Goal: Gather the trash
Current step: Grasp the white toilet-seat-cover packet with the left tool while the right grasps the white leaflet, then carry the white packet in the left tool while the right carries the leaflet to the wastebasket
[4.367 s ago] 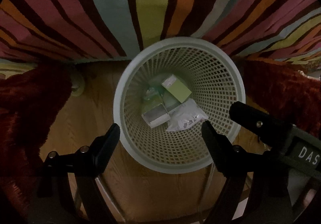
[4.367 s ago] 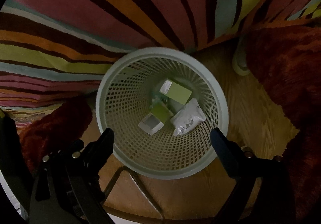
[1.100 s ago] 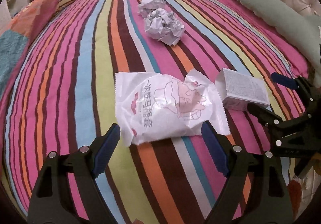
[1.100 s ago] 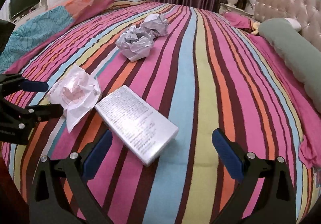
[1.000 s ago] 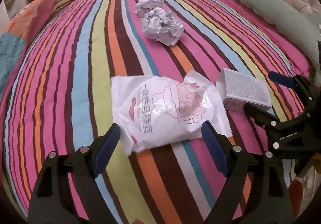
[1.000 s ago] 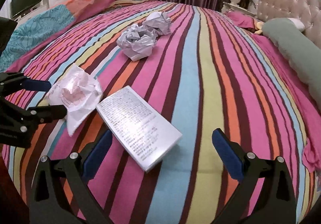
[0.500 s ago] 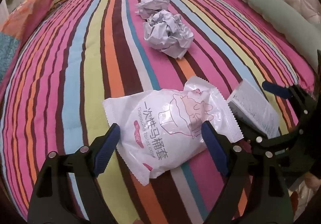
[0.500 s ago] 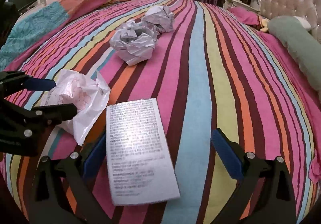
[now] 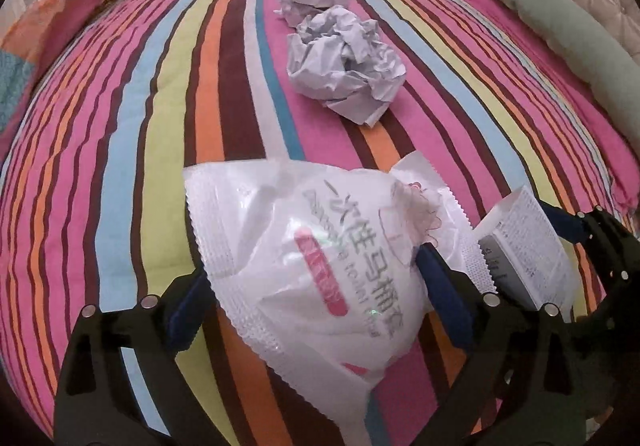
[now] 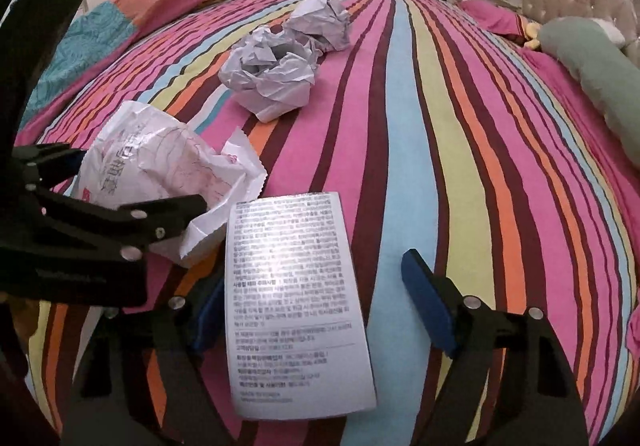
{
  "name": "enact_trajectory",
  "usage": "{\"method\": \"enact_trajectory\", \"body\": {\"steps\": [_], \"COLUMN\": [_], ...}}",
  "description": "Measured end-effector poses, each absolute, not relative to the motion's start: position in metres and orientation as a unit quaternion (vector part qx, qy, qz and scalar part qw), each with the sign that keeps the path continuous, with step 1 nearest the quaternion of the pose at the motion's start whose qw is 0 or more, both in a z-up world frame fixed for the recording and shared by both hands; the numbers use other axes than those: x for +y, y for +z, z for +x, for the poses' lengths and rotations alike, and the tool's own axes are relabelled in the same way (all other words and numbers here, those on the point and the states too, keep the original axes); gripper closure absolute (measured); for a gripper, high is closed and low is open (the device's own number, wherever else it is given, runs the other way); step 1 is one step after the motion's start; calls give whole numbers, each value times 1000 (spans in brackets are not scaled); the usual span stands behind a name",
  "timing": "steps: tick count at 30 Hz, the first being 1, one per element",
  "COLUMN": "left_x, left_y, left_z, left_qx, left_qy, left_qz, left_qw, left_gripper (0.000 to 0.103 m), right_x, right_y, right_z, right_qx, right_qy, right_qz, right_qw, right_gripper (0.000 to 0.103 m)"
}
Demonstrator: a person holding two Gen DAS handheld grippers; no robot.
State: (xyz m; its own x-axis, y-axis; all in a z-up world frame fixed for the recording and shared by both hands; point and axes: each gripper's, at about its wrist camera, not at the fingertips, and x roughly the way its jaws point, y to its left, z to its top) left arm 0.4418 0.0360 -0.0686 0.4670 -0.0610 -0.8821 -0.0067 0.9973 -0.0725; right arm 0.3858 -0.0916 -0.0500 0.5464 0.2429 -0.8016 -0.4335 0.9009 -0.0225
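Striped bedding (image 9: pixel 120 174) covers the bed and carries all remaining trash. Left gripper (image 9: pixel 316 294) is released, its jaws having just opened wider; they straddle the packet (image 9: pixel 320 246), which lies between them with its long axis running from 10 to 4 o'clock, no pad visibly pressing it. Right gripper (image 10: pixel 320 306) is also released; its jaws have just been narrowing around the box (image 10: pixel 296 302), whose long axis runs 12 to 6 o'clock, along the fingers. The left pad sits close against the box edge; the right pad stands apart. Each gripper is nearest its own item. Two paper balls (image 9: pixel 344 66) lie at 12 o'clock, well beyond both.
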Motion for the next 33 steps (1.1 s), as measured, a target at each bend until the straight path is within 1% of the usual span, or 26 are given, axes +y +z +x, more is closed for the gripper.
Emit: {"method": "enact_trajectory", "body": {"steps": [1, 2, 3, 8, 15, 21, 33], "left_x": [35, 33, 33, 33, 40, 47, 60], "left_y": [-68, -65, -62, -57, -37, -10, 19], "left_z": [441, 439, 438, 433, 407, 368, 297], "left_qx": [510, 502, 498, 497, 481, 454, 439], "left_qy": [-18, -23, -23, -15, -14, -5, 9], "left_qz": [-31, -33, -35, -49, -48, -36, -34], "left_qw": [859, 864, 866, 866, 875, 890, 898], "left_gripper": [29, 50, 54, 57, 58, 58, 58], "right_x": [-91, -90, -89, -94, -110, -109, -107], "right_y": [-49, -48, -46, -38, -22, -4, 19], "right_z": [385, 384, 383, 376, 361, 334, 273], "right_qx": [434, 433, 432, 434, 431, 422, 411], "right_qy": [193, 192, 192, 180, 155, 153, 158], "right_qz": [-109, -110, -108, -89, -48, -33, -10], "right_qw": [873, 874, 874, 879, 888, 893, 898], "right_gripper": [33, 42, 58, 58, 58, 58, 58]}}
